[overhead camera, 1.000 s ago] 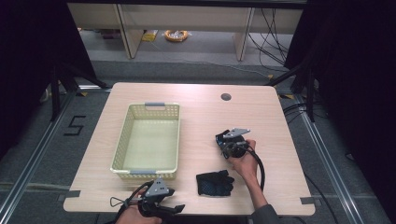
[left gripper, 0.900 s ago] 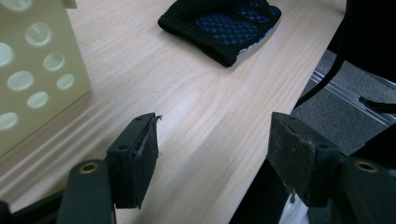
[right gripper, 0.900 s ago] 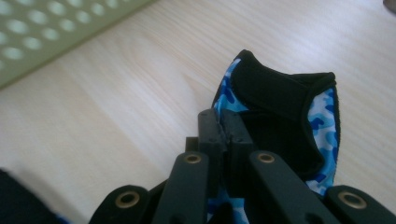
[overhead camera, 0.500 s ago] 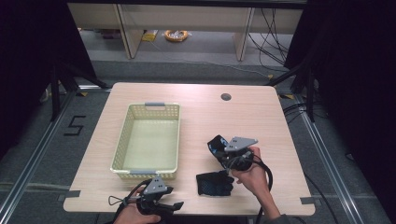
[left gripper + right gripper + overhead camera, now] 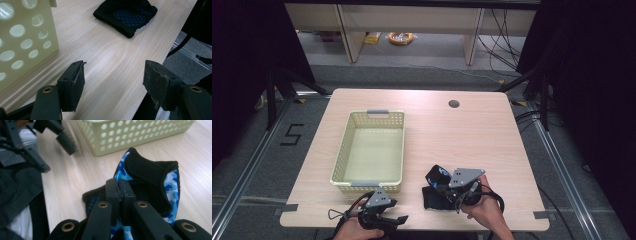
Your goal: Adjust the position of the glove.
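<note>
Judging from the raised cuff, a black and blue glove is being picked up near the table's near edge — pinched by the right gripper. The left gripper is held agape. A carry to the basket is likely called for.

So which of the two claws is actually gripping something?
The right claw, shut on the black and blue glove. The left claw is open over bare table.

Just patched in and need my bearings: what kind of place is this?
Probably a lab recording station: a light wooden table ringed by black curtains, metal floor rails, and loose cables behind.
</note>
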{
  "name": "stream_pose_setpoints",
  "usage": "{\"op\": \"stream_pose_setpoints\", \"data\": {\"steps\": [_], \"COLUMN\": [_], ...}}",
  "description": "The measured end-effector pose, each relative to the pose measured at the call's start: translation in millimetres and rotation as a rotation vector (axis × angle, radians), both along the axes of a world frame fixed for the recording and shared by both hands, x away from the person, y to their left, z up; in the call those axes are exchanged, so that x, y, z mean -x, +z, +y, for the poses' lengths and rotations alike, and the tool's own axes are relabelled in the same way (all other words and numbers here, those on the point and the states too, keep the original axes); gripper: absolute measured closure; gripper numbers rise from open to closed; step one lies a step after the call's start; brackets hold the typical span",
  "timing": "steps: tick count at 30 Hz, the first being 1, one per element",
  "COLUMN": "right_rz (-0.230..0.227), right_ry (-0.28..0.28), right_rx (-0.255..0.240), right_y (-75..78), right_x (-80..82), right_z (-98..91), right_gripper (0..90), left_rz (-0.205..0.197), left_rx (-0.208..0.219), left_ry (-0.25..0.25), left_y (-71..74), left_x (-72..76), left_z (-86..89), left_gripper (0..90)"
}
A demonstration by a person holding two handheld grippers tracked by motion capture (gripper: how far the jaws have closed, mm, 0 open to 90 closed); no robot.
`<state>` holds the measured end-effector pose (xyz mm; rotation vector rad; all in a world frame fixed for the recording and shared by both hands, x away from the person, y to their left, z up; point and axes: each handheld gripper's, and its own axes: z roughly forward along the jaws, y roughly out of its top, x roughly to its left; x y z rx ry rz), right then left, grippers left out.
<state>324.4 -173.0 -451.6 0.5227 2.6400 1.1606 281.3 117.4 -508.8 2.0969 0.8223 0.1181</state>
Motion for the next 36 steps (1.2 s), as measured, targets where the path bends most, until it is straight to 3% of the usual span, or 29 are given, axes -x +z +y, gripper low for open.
{"op": "stream_pose_setpoints", "data": {"steps": [3,6,7,9,10,14,20,23,25,26,28,29,30,32,33,34,35,36], "right_rz": [-0.007,0.008,-0.004,0.007,0.005,0.015,0.04,0.063,0.063,0.068,0.06,0.052,0.039,0.032,0.032,0.046,0.037,0.06], "right_ry": [0.038,0.06,0.077,0.074,0.105,0.131,0.146,0.12,0.101,0.064,0.054,0.044,-0.023,-0.117,-0.117,-0.188,-0.224,-0.253], "right_rx": [0.022,0.034,0.042,0.05,0.054,0.086,0.11,0.119,0.093,0.085,0.078,0.081,0.068,0.06,0.06,0.066,0.067,0.088], "right_y": [-3.4,-6.8,-8.1,-9.2,-11.9,-17.2,-27.2,-29.5,-25.8,-23.4,-22.4,-21.0,-18.7,-16.0,-16.0,-14.3,-16.5,-16.8], "right_x": [4.8,9.7,9.9,11.3,13.2,17.3,17.3,20.2,22.5,25.0,25.0,25.5,26.8,25.8,25.8,24.1,22.8,22.3], "right_z": [2.4,4.6,5.0,5.0,5.8,7.6,7.2,8.4,8.1,6.5,5.0,2.0,-5.3,-15.8,-15.8,-26.7,-30.7,-35.2], "right_gripper": [88.5,88.4,88.4,88.4,88.4,88.3,84.0,76.0,69.7,65.2,64.4,63.3,62.5,62.8,62.8,63.1,63.1,63.3], "left_rz": [0.005,0.004,0.021,0.019,0.019,0.007,0.02,0.014,0.016,0.015,0.017,0.021,-0.006,0.0,0.0,-0.014,-0.016,-0.024], "left_rx": [0.009,-0.011,0.018,0.016,0.016,-0.003,0.006,-0.005,-0.011,-0.012,-0.011,0.011,-0.004,0.012,0.009,0.015,0.011,0.022], "left_ry": [0.004,0.003,0.018,0.018,0.018,0.003,0.014,0.005,0.003,0.003,0.004,0.019,0.001,0.01,0.006,-0.007,-0.009,-0.022], "left_y": [-0.3,-0.1,-0.4,-0.4,-0.5,-0.5,-1.7,-1.2,-0.4,-0.3,-0.1,-0.4,1.1,1.7,2.8,4.9,5.7,6.3], "left_x": [0.0,-0.9,0.5,0.4,0.3,-0.7,-0.5,-0.8,-0.8,-0.9,-1.0,-0.4,-2.1,-1.5,-1.8,-2.3,-2.8,-3.1], "left_z": [-0.4,1.2,-0.4,-0.3,-0.4,0.5,-0.3,0.6,0.9,0.9,0.7,-1.3,-1.5,-3.9,-5.5,-10.5,-13.4,-17.2], "left_gripper": [33.1,33.2,33.1,33.1,33.1,33.1,33.1,33.2,33.1,33.2,33.2,33.3,33.5,34.1,34.1,34.6,34.9,35.1]}}
